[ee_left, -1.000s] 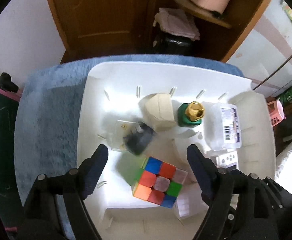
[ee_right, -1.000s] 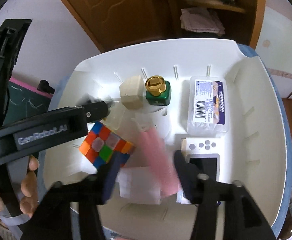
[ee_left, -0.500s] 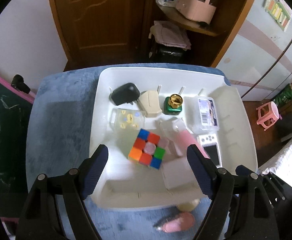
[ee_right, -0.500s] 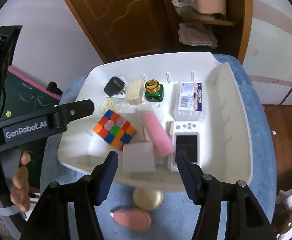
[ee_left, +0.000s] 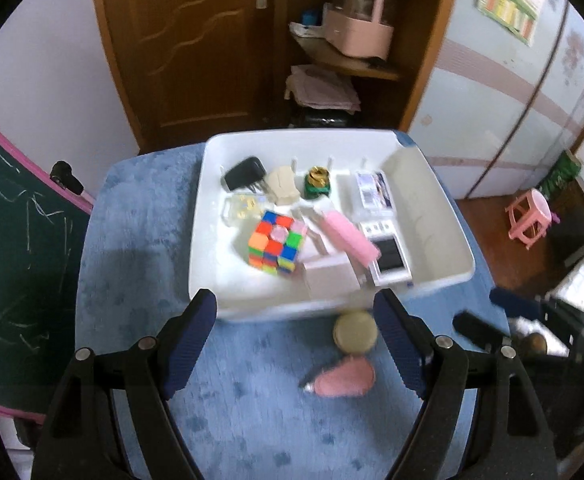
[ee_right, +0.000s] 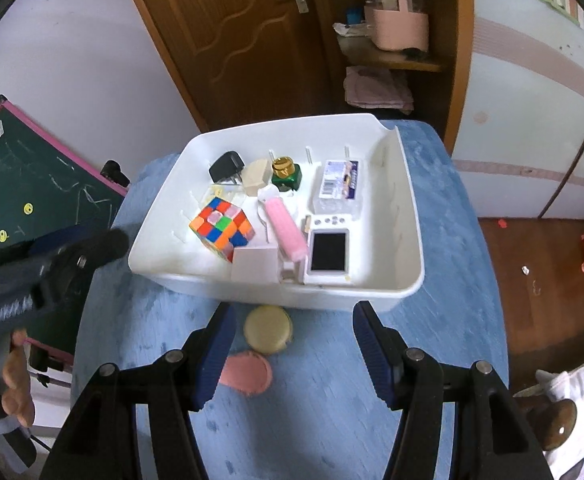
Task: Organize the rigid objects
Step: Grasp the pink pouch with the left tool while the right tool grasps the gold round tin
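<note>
A white bin (ee_left: 227, 152) (ee_right: 410, 200) sits on a blue table. It holds a colourful puzzle cube (ee_left: 277, 247) (ee_right: 222, 233), a pink tube (ee_left: 348, 235) (ee_right: 286, 231), a black plug (ee_left: 243, 172), a green bottle with a gold cap (ee_right: 285, 172), a clear box (ee_right: 340, 188) and a white device with a dark screen (ee_right: 328, 251). A round beige tin (ee_left: 355, 332) (ee_right: 267, 329) and a pink compact (ee_left: 344, 378) (ee_right: 247, 374) lie on the table in front of the bin. My left gripper (ee_left: 294, 350) and right gripper (ee_right: 292, 354) are open, empty, above the table short of the bin.
The blue cloth (ee_left: 139, 240) covers the round table. A green chalkboard (ee_left: 11, 248) stands at the left. A brown door (ee_right: 231, 32) and a shelf with a pink basket (ee_right: 396, 28) are behind. A pink stool (ee_left: 530, 218) stands on the floor at right.
Both grippers have pulled back and up from inside the bin. The black plug and the pink tube now lie in the bin. The tin and compact have come into view.
</note>
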Available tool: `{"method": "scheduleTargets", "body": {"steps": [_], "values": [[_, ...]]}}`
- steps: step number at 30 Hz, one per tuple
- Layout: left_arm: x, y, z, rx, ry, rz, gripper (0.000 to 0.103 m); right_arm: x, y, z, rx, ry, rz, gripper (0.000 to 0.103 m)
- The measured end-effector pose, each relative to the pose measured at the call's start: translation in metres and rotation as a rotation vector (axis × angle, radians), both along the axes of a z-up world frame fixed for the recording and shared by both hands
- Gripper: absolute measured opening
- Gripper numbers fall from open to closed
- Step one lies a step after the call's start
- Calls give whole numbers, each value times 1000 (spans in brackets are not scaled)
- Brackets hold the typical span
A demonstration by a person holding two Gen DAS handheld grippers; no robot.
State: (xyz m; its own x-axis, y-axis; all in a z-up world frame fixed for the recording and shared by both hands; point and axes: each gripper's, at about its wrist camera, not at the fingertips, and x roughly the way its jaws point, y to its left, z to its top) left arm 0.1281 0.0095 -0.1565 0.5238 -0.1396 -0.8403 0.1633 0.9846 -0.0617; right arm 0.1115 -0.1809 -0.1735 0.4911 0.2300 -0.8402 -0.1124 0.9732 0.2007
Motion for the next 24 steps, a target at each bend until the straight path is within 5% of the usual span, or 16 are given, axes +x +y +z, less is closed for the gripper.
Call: {"method": "scheduleTargets", "body": {"steps": [12,18,24], "values": [[-56,-28,-59,11,38,-327,83,-24,-9,-15,10,47,2,61],[-52,-39,-101,33,60,-530,83,-22,-4,-38,22,105,-47,61],[-34,-43,-140,52,124,-603,83,-11,0,-72,71,168,-154,61]]}}
